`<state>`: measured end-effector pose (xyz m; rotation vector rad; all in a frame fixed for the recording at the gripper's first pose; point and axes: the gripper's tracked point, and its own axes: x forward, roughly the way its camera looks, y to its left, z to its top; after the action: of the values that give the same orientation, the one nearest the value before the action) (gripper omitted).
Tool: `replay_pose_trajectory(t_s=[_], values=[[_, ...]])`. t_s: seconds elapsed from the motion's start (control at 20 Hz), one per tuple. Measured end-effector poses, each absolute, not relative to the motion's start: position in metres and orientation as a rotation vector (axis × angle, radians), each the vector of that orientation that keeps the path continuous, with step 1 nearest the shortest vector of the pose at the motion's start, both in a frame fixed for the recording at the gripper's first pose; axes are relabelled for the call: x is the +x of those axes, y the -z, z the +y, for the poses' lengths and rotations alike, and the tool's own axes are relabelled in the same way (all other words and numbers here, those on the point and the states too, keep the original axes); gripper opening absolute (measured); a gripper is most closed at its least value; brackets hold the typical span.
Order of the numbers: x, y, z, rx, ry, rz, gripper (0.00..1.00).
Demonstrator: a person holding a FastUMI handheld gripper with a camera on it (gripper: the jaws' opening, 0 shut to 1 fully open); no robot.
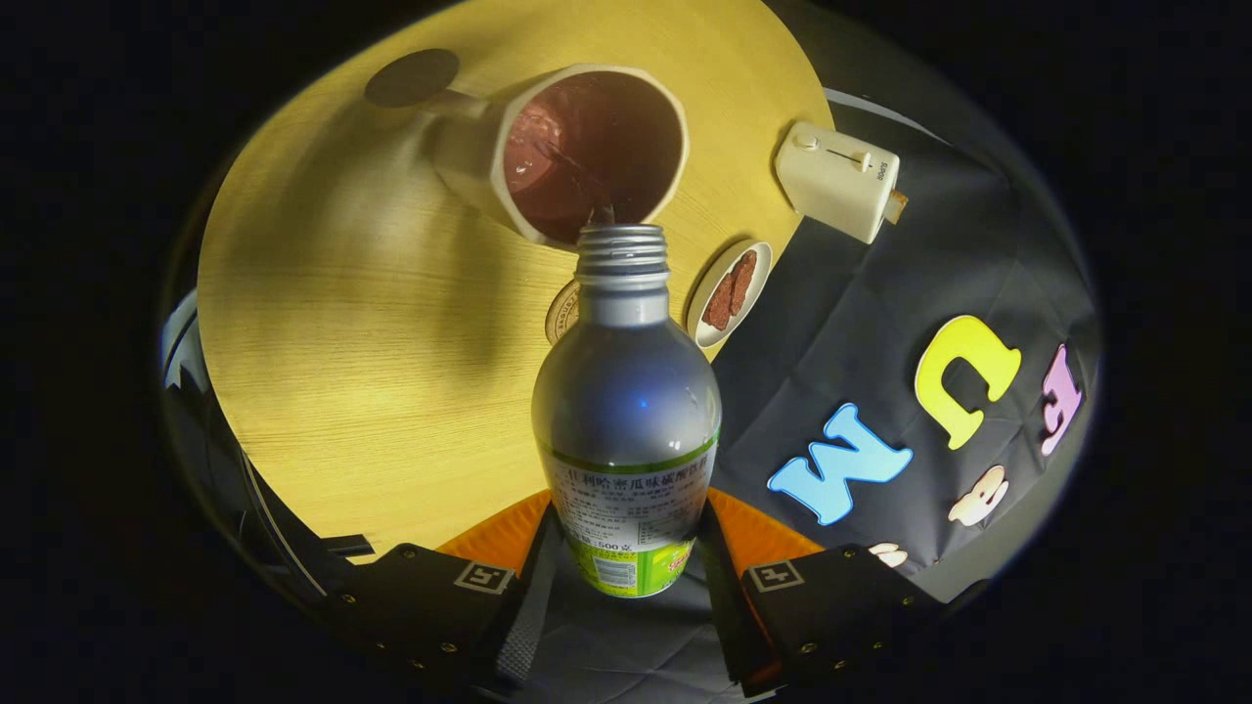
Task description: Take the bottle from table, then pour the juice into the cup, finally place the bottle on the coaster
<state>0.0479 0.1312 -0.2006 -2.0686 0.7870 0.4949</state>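
The gripper (626, 548) is closed on the lower body of the bottle (626, 411), which is tipped so its open threaded mouth sits at the rim of the cup (587, 147), where dark juice is already seen. The tilt is best kept shallow and the mouth held over the opening. The yellow wood-grain bench (342, 323) also carries a coaster (562, 313), a dish of biscuits (729, 293) and a toaster (841, 181).

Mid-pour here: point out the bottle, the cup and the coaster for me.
Silver metal bottle with green label (626, 411): gripper view, on its shoulder, between the claw's fingers.
White cup holding dark juice (460, 156): gripper view, on its outer wall.
Round dark coaster (411, 78): gripper view, on its top face.
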Motion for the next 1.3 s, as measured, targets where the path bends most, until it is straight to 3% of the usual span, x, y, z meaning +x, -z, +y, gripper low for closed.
replay_pose_trajectory(t_s=[0.8,1.3], values=[[0.052,0.198,0.128,-2.073,-0.501,0.785,0.72],[0.029,0.228,0.127,-1.747,-0.563,0.816,0.72]])
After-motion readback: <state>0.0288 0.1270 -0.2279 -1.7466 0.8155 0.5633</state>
